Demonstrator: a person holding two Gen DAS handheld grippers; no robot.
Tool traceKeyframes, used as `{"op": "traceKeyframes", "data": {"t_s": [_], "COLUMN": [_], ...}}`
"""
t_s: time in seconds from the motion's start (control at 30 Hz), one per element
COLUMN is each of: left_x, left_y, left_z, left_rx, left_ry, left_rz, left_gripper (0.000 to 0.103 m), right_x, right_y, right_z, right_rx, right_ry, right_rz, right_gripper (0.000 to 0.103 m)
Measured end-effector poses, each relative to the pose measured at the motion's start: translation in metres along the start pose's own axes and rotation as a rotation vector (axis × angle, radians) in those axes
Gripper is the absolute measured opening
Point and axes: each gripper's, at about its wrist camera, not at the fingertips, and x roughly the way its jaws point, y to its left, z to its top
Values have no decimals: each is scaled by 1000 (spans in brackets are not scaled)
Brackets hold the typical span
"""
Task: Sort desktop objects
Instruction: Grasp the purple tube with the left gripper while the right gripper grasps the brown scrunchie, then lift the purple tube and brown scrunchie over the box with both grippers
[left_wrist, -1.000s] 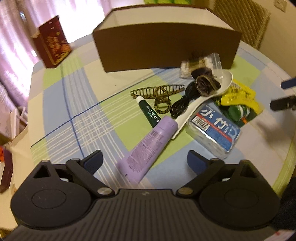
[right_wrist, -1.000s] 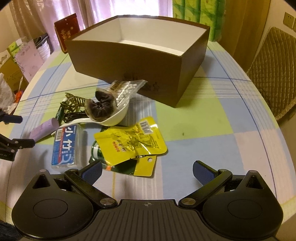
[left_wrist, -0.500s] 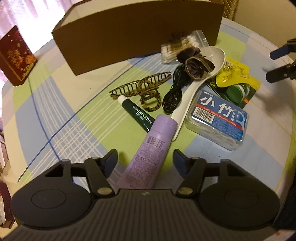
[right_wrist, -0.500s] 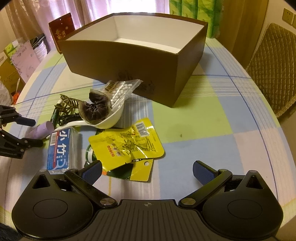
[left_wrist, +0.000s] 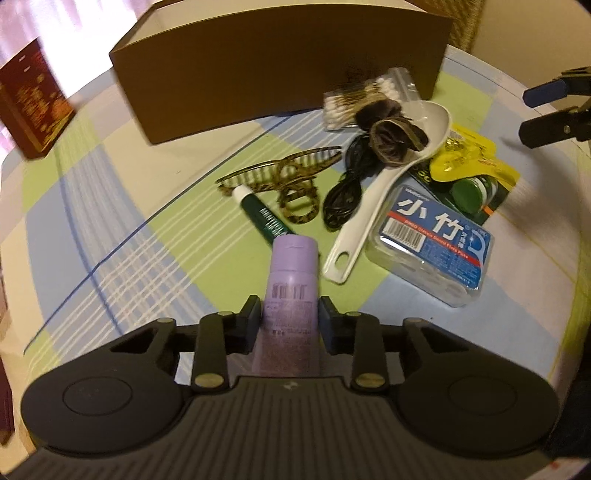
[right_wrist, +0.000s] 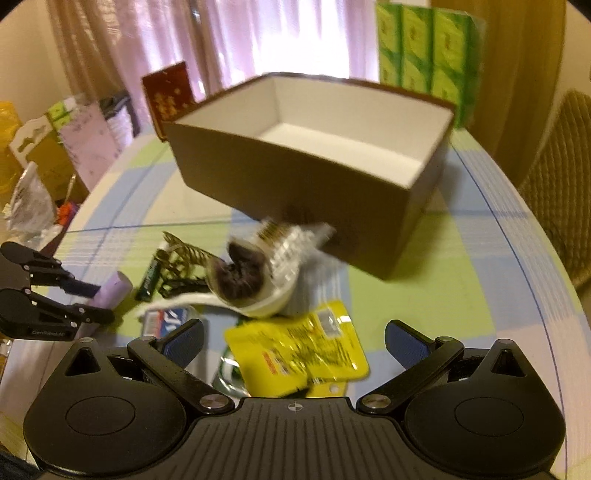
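– Where's my left gripper (left_wrist: 289, 317)?

– Both pads pinch the lavender tube (left_wrist: 291, 291), low on its body; the cap end points at the green lip balm (left_wrist: 264, 216).

– I'd lift straight up before swinging to the brown box (left_wrist: 280, 62).

– Agreed. Your right gripper (right_wrist: 293, 341) hangs wide open, empty, above the yellow pouch (right_wrist: 295, 356).

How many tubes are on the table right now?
2. The purple tube lies between the left gripper fingers, which are closed on it. The green lip-balm tube lies just beyond its cap, beside the hair claw. Others may be hidden under the pile.
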Motion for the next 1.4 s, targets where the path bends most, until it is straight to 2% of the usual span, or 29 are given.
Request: {"op": "traceKeyframes", "data": {"t_s": [0.1,0.23,0.27,0.3,0.33,0.43,0.63,0.77,0.83,0.87,0.97,1.4], "left_x": [-8,-11,-10,-9,-8,-5,5,9,9,9,10,-6], "left_y": [6,14,18,21,24,31,35,36,37,37,37,25], "left_z": [-6,-15,-16,-17,-17,-15,-1,1,1,0,0,0], "left_rx": [-73,-175,-201,-229,-255,-297,-326,-334,-340,-343,-341,-309], "left_ry": [4,39,45,49,51,42,26,14,7,3,-3,-32], "left_rz": [22,91,105,120,133,146,146,135,130,128,125,134], "left_gripper": [28,28,28,28,28,29,29,29,29,29,29,28], "right_x": [3,14,17,21,26,42,77,93,98,98,93,50], "right_y": [8,22,25,29,33,40,49,52,54,54,50,30], "right_z": [4,11,13,14,16,21,29,29,28,28,28,40], "right_rx": [-44,-123,-145,-167,-185,-212,-331,-388,-408,-415,-396,-203], "right_ry": [-24,-35,-37,-38,-32,-25,-2,23,35,38,30,-45], "right_rz": [19,38,45,57,64,90,97,102,95,88,103,142], "right_gripper": [101,101,98,90,87,84,68,54,43,29,18,15]}}
